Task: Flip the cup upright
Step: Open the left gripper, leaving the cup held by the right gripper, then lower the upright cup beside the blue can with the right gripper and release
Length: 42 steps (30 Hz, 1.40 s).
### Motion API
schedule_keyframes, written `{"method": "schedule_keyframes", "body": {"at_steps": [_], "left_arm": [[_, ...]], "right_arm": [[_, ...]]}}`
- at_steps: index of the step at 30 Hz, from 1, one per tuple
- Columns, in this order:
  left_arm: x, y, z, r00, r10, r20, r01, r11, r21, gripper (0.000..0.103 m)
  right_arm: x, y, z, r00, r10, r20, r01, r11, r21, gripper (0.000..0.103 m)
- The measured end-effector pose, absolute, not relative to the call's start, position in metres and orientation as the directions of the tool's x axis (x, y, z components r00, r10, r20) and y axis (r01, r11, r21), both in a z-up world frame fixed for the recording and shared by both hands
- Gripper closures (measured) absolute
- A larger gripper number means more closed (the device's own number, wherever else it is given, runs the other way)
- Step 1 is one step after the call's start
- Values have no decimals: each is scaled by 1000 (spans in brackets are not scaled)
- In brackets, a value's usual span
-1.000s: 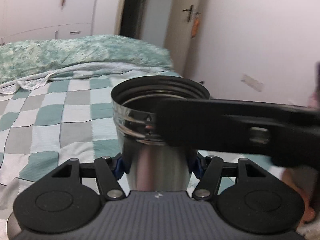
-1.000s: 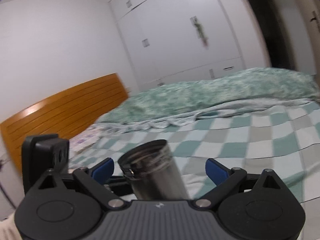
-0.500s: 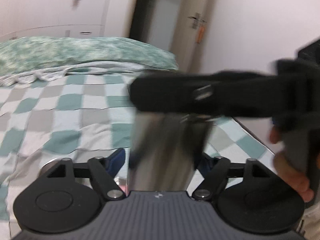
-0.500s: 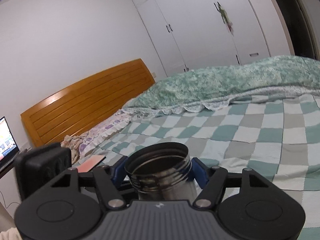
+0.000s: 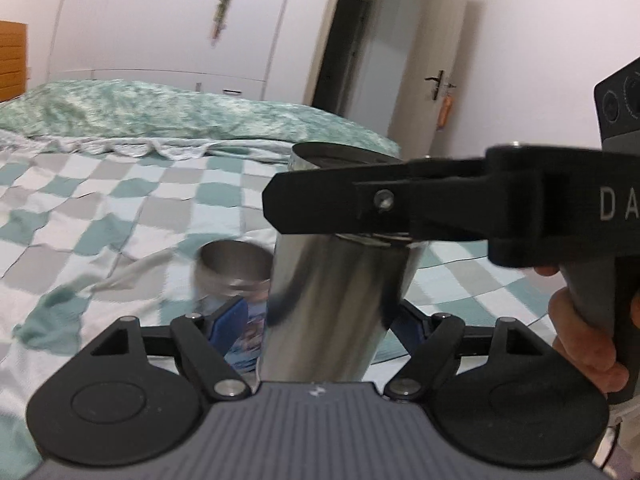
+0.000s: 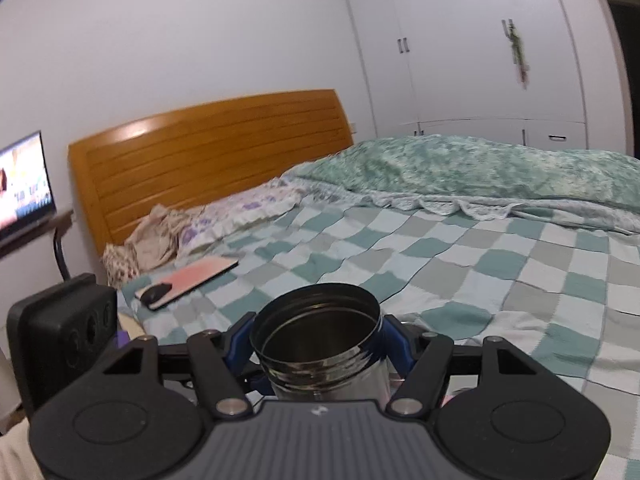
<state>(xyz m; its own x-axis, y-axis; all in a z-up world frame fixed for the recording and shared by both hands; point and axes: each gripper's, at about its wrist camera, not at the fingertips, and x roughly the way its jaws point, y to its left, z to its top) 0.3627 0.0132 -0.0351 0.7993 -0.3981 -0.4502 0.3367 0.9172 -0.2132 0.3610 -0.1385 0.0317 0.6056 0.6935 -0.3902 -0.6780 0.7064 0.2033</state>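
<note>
The steel cup [image 6: 320, 344] stands upright above the checked bed [image 6: 500, 264], its dark mouth open upward. The right gripper [image 6: 318, 344] is clamped on its threaded neck. The left gripper [image 5: 320, 320] has its blue pads spread to either side of the cup's body, not pressing it. Only the left view shows a second steel cup [image 5: 232, 268] just beyond, to the left; only the right shows the wooden headboard [image 6: 208, 152].

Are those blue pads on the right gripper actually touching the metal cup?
Touching. In the right wrist view, the right gripper has its blue pads pressed against both sides of the cup just under its open rim, with no gap showing.
</note>
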Motion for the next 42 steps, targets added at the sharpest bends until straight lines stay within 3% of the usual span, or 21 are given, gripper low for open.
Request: {"method": "schedule_keyframes", "body": {"at_steps": [2,11,15,21,22,23,25,35,42], "left_arm": [[362,27,-43,803,-366,-470,296,930,-218,30],[362,48,-100,793,-282,-540,213,959,-187,32],[354,44,-112,826,-260,-499,215,965,-148,34],[352,44,-109,817,-264,-513,208,964,-165,32],[352,44,-110,818,-259,-514,202,965,-165,31],[351,44,-109,820,-254,-514,195,967,-166,28],[350,45,-106,822,-258,-508,192,965,-178,23],[331,47,-91,840,-245,-484,182,968,-174,19],[300,46,-74,887,-194,-418,161,980,-114,1]], "right_arm": [[364,-125,22,601,692,-401,-677,707,205,38],[395,-83,-37,560,638,-528,-637,740,219,38],[394,-86,-42,560,647,-517,-634,736,235,38],[393,-81,-39,563,635,-529,-635,742,216,37],[392,-80,-38,567,629,-533,-632,746,209,34],[391,-79,-38,572,619,-538,-628,752,199,21],[387,-79,-37,594,607,-527,-626,761,171,10],[369,-95,-26,625,592,-509,-600,782,172,7],[343,-126,-12,680,564,-469,-557,813,169,3]]}}
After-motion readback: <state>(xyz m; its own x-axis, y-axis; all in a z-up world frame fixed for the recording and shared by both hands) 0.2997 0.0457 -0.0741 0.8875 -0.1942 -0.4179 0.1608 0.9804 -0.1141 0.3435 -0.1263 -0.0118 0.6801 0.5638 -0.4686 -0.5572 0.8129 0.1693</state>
